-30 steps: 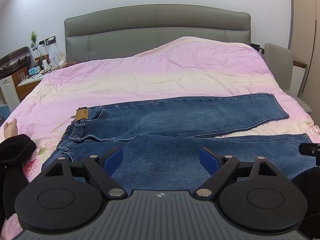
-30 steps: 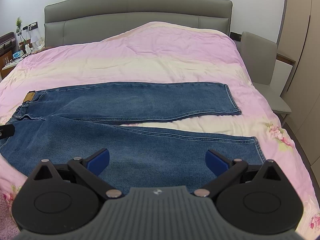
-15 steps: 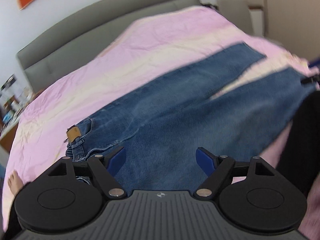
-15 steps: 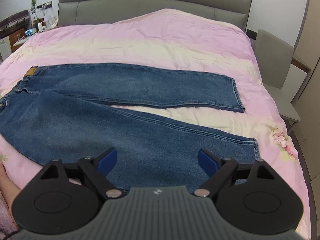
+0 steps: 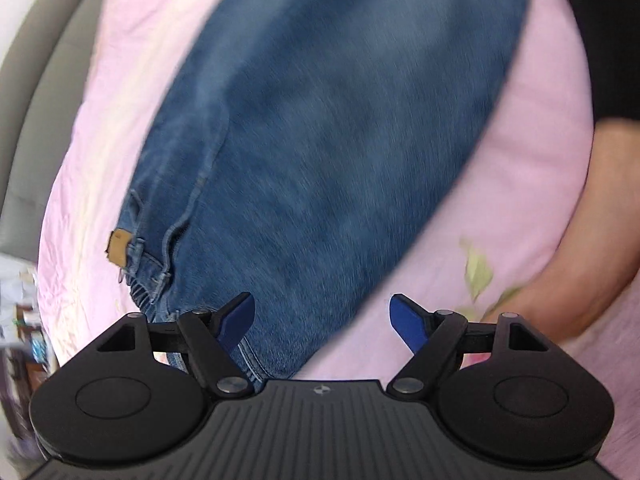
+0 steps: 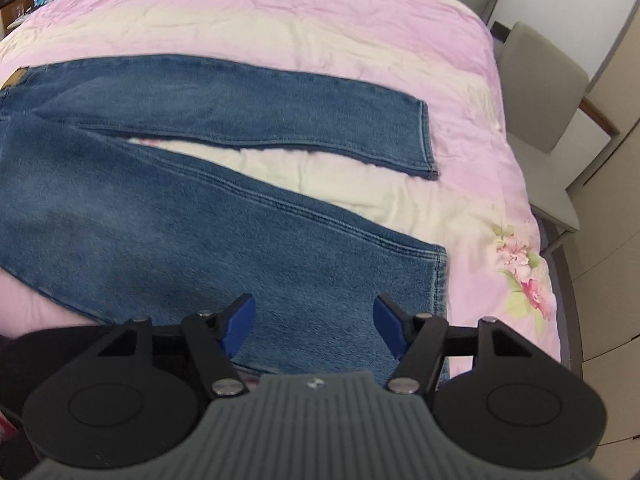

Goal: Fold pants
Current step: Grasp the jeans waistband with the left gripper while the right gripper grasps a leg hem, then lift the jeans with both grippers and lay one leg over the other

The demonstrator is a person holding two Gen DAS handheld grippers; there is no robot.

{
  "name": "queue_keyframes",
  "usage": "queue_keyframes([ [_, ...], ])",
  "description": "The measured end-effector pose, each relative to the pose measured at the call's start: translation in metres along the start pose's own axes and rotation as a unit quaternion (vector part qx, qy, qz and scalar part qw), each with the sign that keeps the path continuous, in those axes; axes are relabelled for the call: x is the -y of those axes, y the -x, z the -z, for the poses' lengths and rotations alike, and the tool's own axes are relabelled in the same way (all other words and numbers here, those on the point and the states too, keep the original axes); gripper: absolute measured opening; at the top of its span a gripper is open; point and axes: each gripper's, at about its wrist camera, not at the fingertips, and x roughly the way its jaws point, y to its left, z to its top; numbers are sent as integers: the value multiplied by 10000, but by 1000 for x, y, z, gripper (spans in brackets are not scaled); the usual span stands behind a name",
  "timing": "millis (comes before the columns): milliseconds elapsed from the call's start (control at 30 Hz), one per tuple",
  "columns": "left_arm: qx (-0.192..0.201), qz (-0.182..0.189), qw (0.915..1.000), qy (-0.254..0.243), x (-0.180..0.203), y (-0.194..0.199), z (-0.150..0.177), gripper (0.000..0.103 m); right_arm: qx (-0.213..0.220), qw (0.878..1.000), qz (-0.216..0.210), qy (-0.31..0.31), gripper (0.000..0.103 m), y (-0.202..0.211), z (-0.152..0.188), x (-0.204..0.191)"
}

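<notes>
The blue denim jeans point(image 6: 224, 200) lie flat across the pink-and-cream floral bedspread point(image 6: 320, 12), legs apart in a narrow V, so no fold has been made yet. The near leg runs along the near edge of the bed, its hem toward the corner by the grey chair point(image 6: 544, 112), and the far leg lies beyond it with bare spread showing between them.

The right gripper point(image 6: 314, 322) hangs over the near leg's hem end. Its jaws have just been closing and stand partly apart, with denim below them but nothing pinched.

The left gripper point(image 5: 322, 320) tilts down at the waistband end, near the tan leather patch point(image 5: 118, 246). Its jaws, narrowed only a touch, stand wide and empty over the denim's near edge.

Judging by this, the first step is to grasp the near leg at both ends. Laying it over the far leg and folding lengthwise are all still to come.
</notes>
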Motion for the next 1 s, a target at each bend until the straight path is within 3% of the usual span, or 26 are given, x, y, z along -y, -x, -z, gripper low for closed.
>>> queue_keyframes([
  [167, -439, -194, 9983, -320, 8, -31, 12, 90, -458, 9961, -145, 738, 64, -24, 20, 11],
  [267, -487, -247, 9984, -152, 4, -39, 14, 91, -719, 9895, -354, 1204, 68, -36, 33, 14],
  [300, -493, -257, 9984, -81, 2, -41, 13, 91, -757, 9866, -340, 1408, 72, -39, 37, 13],
  [433, -497, -321, 9982, 84, 2, -47, 13, 94, -811, 9794, -245, 1831, 72, -54, 48, 10],
  [600, -490, -514, 9974, 121, 9, -51, 12, 98, -944, 9662, -229, 2388, 70, -75, 62, -2],
  [667, -517, -659, 9964, 117, 13, -51, 10, 98, -786, 9618, -158, 2618, 65, -75, 66, -10],
  [700, -510, -756, 9958, 104, 16, -50, 9, 96, -701, 9607, -115, 2682, 55, -73, 67, -12],
  [733, -481, -833, 9953, 96, 19, -49, 10, 93, -613, 9606, -68, 2710, 41, -71, 68, -14],
  [833, -387, -1072, 9932, 255, 22, -43, 11, 46, -442, 9608, 7, 2737, 16, -62, 70, -20],
  [867, -339, -1219, 9914, 329, 22, -40, 11, 37, -390, 9597, 62, 2784, 14, -58, 69, -22],
  [1000, -52, -1430, 9860, 859, 12, -20, 10, 24, -57, 9652, 278, 2599, 9, -37, 56, -20],
])
